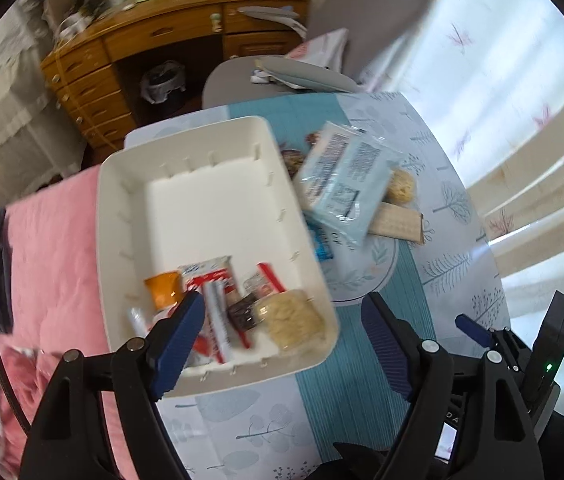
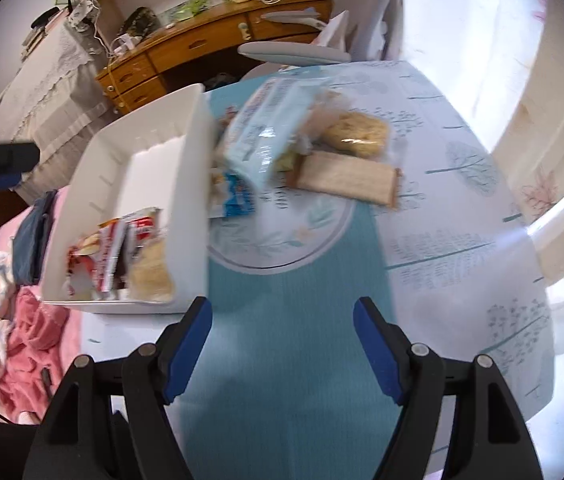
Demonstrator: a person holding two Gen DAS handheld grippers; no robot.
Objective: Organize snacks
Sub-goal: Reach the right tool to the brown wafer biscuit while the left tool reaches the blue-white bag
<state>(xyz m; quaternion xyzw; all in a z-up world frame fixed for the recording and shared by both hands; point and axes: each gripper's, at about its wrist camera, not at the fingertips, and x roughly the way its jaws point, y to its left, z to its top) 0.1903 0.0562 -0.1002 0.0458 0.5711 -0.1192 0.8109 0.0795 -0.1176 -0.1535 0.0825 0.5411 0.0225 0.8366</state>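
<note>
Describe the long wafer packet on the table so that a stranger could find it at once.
Start at the white bin on the patterned table; a heap of loose snacks lies outside its wall. At the heap's edge, below the lumpy yellow cake and beside the pale blue bag, lies the wafer packet. It alone is flat, tan and rectangular, with a grid pattern.

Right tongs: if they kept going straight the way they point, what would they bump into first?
Probably just the tablecloth. The right tongs are open with nothing between them, aimed down at a bare teal stripe. The white tray sits off to the side and the snack pile farther ahead, though depth is hard to judge.
</note>
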